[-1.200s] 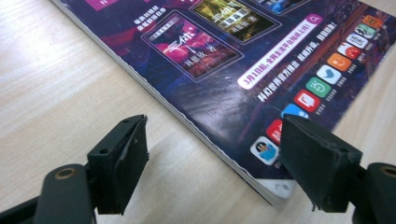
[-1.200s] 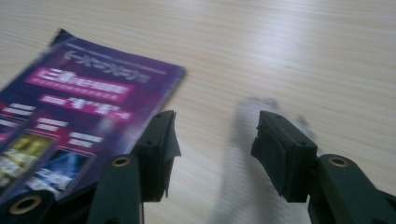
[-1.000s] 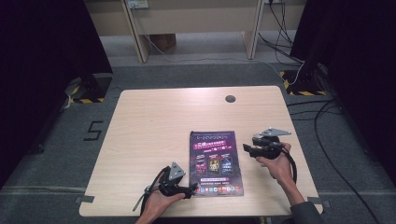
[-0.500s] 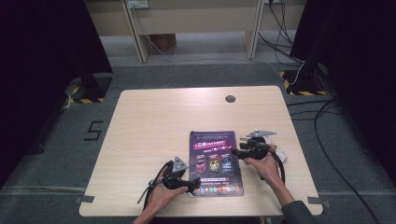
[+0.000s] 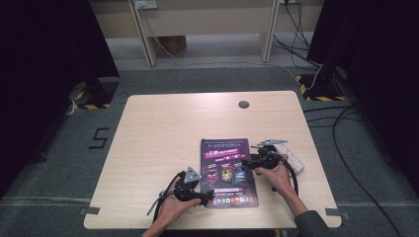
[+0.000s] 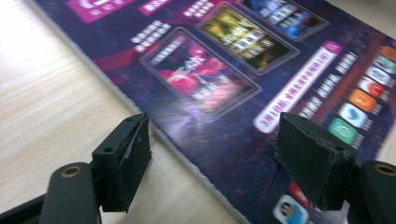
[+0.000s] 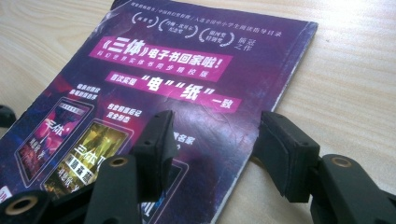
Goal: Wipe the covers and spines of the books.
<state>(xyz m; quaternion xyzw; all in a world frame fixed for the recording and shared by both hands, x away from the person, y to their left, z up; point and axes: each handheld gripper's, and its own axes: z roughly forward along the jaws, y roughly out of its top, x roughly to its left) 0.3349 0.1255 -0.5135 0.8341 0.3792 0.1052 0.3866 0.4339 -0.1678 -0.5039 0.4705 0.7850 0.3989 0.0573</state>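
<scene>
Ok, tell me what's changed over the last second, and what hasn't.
The right tool has come in from the right and now sits at the right edge of the purple booklet, jaws open astride that edge. The left tool edged onto the booklet's lower left corner, jaws also open. Neither has taken hold. The booklet lies flat where it was on the table.

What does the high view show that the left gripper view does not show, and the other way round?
The high view takes in the whole table, the dark round spot near its far edge, the person's two hands, the right gripper at the right edge of the magazine, and the grey floor with cables.

The left gripper view brings close the left gripper, its jaws open astride the magazine's left edge, and the small app icons printed near its corner.

Both show the purple magazine lying flat on the wooden table, and the left gripper beside it.
</scene>
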